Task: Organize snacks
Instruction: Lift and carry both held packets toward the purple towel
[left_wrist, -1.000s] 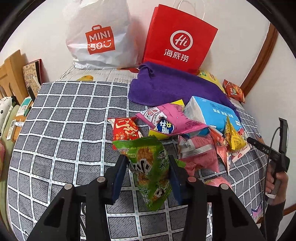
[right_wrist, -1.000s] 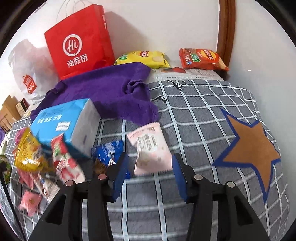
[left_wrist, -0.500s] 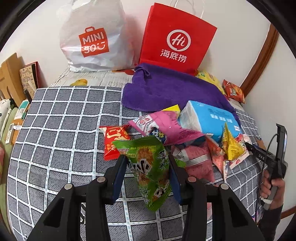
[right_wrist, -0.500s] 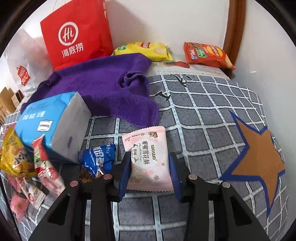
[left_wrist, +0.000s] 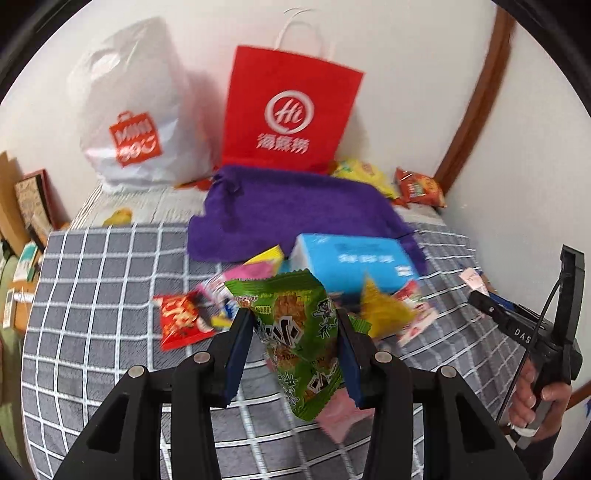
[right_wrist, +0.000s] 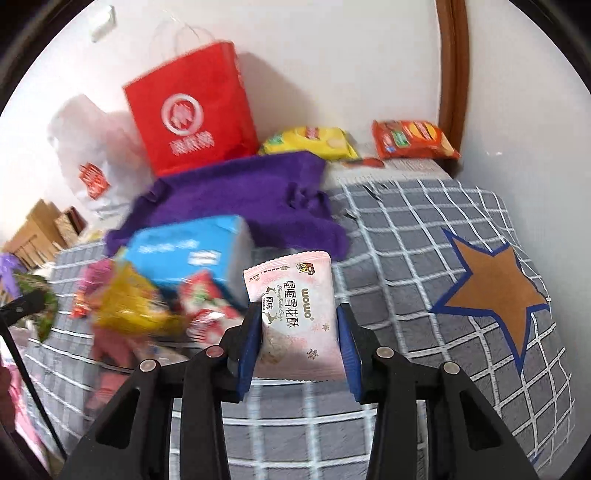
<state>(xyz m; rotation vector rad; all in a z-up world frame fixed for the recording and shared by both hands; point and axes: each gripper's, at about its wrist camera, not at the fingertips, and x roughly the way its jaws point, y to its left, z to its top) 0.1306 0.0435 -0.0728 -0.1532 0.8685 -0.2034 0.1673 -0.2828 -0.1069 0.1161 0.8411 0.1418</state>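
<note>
The left gripper (left_wrist: 295, 347) clamps a crinkly green packet (left_wrist: 299, 339), lifted above the snack pile (left_wrist: 332, 288); the right gripper (right_wrist: 299, 339) clamps a flat pink packet (right_wrist: 299, 317) over open checked cloth (right_wrist: 424, 266) near the wall

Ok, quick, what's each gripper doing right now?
Left gripper: shut on the green snack packet.
Right gripper: shut on the pink snack packet.

Your left gripper (left_wrist: 295, 332) and right gripper (right_wrist: 299, 328) are each pinching something between their blue pads, both angling downward.
</note>
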